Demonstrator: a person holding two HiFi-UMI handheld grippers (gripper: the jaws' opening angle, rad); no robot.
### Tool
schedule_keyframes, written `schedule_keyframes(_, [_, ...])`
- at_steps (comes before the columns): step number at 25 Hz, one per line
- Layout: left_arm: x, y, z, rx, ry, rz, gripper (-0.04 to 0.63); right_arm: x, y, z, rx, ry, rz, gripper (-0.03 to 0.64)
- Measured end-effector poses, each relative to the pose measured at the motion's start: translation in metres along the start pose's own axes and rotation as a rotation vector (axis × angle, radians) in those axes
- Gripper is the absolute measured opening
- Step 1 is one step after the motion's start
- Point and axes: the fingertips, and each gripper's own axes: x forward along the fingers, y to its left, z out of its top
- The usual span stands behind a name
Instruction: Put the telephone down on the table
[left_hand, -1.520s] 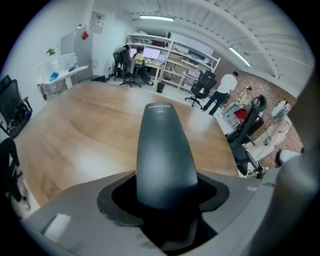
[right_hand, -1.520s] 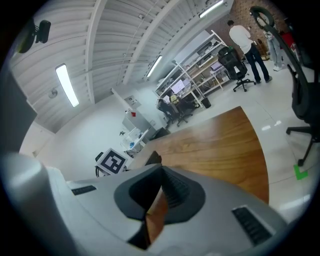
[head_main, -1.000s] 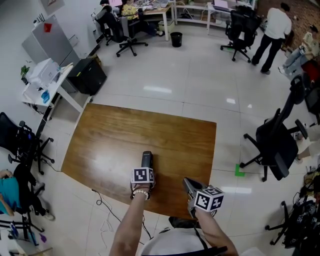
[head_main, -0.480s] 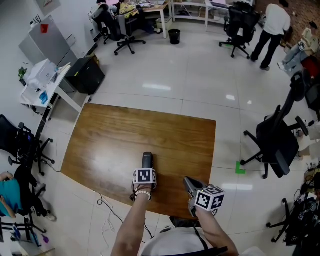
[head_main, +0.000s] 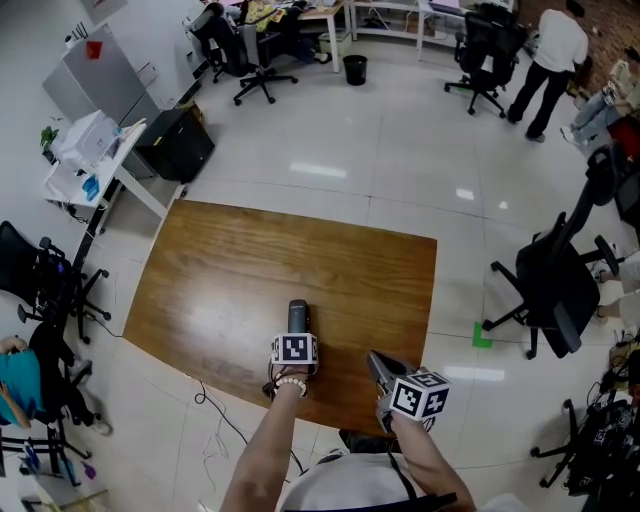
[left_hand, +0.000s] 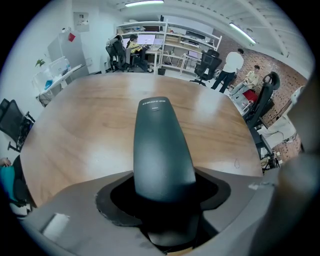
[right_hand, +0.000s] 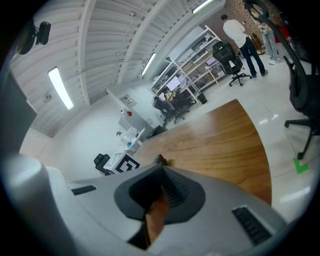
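Left gripper (head_main: 297, 334), in the head view, points steeply down at lower centre of the frame. The dark telephone (head_main: 298, 314) runs from its jaws toward the middle of the wooden table (head_main: 250, 270). The handset seems to lie along the wood, though contact cannot be confirmed from above. Right gripper (head_main: 376, 364) hangs over the table's near edge at lower right, apart from the handset.

Left gripper view: the handset fills the dark pads at bottom centre and stretches up the frame over the tabletop. The jaws have just been opening a little, but the pads look to be pressing on its sides. If the far end is not fully down, a wider release would probably let it drop and clatter, or roll on its rounded back. Pulling away before the pads clear could drag it toward the near edge.

Right gripper view: the jaws are drawn nearly together at lower centre, with only a sliver of wood showing through and nothing held. From there it likely cannot steady the phone.
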Motion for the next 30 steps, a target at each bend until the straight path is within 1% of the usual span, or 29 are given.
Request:
schedule_keyframes(7, [-0.002, -0.006, 0.000, 0.015, 0.015, 0.009, 0.327, 0.000, 0.001, -0.002, -0.002, 0.004, 0.000, 0.006])
schedule_keyframes(11, [0.000, -0.008, 0.000, 0.002, 0.024, -0.015, 0.394, -0.001, 0.000, -0.001, -0.001, -0.003, -0.005, 0.006])
schedule_keyframes(13, [0.001, -0.008, -0.001, 0.000, 0.031, -0.026, 0.397, -0.002, 0.001, 0.000, -0.001, -0.005, -0.008, 0.006])
schedule_keyframes(15, [0.000, -0.010, 0.000, -0.012, 0.026, -0.044, 0.420, -0.003, 0.001, 0.001, -0.003, -0.007, -0.008, 0.006])
schedule_keyframes(17, [-0.005, -0.010, 0.005, -0.031, 0.001, -0.053, 0.445, -0.004, 0.002, 0.003, -0.009, -0.011, -0.005, 0.006])
schedule_keyframes(19, [-0.015, -0.009, 0.010, -0.064, -0.044, -0.067, 0.453, -0.006, 0.001, 0.005, -0.016, -0.013, -0.004, 0.006])
schedule_keyframes(21, [-0.030, -0.007, 0.015, -0.099, -0.106, -0.086, 0.460, -0.008, 0.000, 0.005, -0.023, -0.011, -0.006, 0.006])
schedule_keyframes(23, [-0.051, -0.003, 0.022, -0.133, -0.198, -0.106, 0.460, -0.008, 0.001, 0.004, -0.030, -0.007, -0.007, 0.006])
schedule_keyframes(24, [-0.064, 0.000, 0.027, -0.159, -0.258, -0.120, 0.451, -0.008, 0.002, 0.004, -0.036, -0.006, -0.006, 0.006])
schedule_keyframes(25, [-0.078, 0.004, 0.031, -0.190, -0.322, -0.137, 0.404, -0.008, 0.005, 0.005, -0.042, -0.006, -0.005, 0.006])
schedule_keyframes(28, [-0.120, 0.020, 0.033, -0.278, -0.500, -0.171, 0.214, -0.010, 0.012, 0.008, -0.067, -0.007, 0.002, 0.006])
schedule_keyframes(29, [-0.132, 0.025, 0.029, -0.298, -0.539, -0.174, 0.162, -0.011, 0.015, 0.008, -0.075, -0.006, 0.004, 0.006])
schedule_keyframes(30, [-0.141, 0.030, 0.023, -0.315, -0.562, -0.176, 0.130, -0.012, 0.017, 0.008, -0.083, -0.007, 0.006, 0.006])
